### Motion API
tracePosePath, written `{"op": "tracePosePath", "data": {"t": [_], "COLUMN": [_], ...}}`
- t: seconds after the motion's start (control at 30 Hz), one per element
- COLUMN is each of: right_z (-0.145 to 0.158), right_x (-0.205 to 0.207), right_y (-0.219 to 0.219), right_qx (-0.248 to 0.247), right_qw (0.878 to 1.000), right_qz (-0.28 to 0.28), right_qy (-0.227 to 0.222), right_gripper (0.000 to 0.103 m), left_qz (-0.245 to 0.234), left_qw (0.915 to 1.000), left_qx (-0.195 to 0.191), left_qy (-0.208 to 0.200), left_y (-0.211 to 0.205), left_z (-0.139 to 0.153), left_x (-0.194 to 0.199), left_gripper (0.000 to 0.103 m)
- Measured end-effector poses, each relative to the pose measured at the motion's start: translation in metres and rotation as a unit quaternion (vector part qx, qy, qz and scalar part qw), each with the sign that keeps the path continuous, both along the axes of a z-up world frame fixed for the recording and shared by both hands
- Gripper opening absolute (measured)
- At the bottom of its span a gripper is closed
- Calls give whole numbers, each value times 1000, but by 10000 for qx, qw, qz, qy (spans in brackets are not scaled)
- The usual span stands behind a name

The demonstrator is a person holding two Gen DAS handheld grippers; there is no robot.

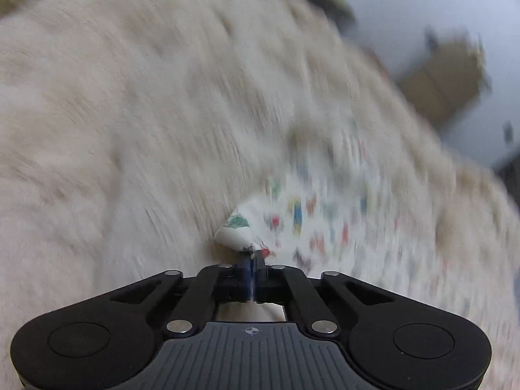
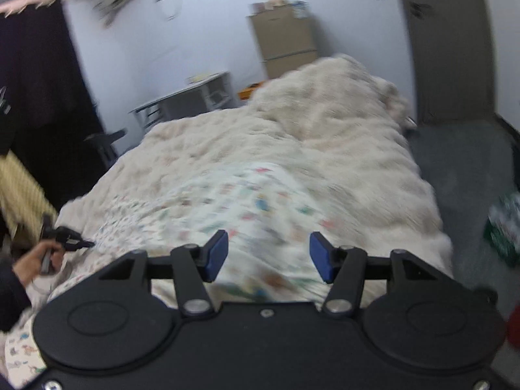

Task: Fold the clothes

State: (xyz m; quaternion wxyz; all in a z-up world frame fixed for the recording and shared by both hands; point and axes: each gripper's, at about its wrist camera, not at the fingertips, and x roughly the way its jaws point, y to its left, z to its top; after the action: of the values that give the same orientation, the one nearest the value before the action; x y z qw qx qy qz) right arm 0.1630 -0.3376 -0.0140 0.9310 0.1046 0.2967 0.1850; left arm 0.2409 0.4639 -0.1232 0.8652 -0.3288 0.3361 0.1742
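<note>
Left tongs (image 1: 253, 260) pinch a corner of the printed garment (image 2: 247, 208) — it lies spread on the bed (image 2: 325, 136), no fold visible; right tongs (image 2: 268, 252) gape wide, empty.

Matte black two-finger left gripper (image 1: 253, 265), silver pivot screws, ribbed grey plate bearing a crosshair mark. Matching black right gripper (image 2: 266, 253) with blue pads (image 2: 217, 252); dark sleeve (image 2: 9, 295) far left.

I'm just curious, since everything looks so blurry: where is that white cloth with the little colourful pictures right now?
The patterned cloth lies spread on the fluffy cream blanket covering the bed; its left corner is pinched in the left gripper, while the open right gripper hovers above it.
</note>
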Motion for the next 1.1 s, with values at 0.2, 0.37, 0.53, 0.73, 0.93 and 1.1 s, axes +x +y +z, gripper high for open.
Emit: {"op": "tracePosePath", "data": {"t": [0.2,0.37,0.53,0.73,0.93,1.1], "right_z": [-43,-83,-107,-54,-34,-14], "right_x": [28,79,106,103,117,54], "right_y": [-49,-71,-69,-96,-78,-64], "right_qx": [885,2183,3244,2913,1512,714], "right_qw": [9946,9715,9371,9542,9797,9951], "right_qz": [-404,-191,274,-677,-1313,-680], "right_qy": [366,903,1262,7,85,-63], "right_gripper": [58,55,20,17,24,47], "left_qz": [-25,-984,-2571,-3811,-4131,-4534], "left_qw": [9946,9854,9454,8908,8764,8404], "left_qx": [906,1269,1477,1776,1836,2318], "left_qy": [497,-558,-1352,-1722,-1661,-1857], "left_y": [-46,-135,-241,-342,-354,-363], "left_z": [46,114,159,165,165,182], "left_x": [-6,-48,-79,-122,-145,-181], "left_gripper": [49,54,68,68,71,83]}}
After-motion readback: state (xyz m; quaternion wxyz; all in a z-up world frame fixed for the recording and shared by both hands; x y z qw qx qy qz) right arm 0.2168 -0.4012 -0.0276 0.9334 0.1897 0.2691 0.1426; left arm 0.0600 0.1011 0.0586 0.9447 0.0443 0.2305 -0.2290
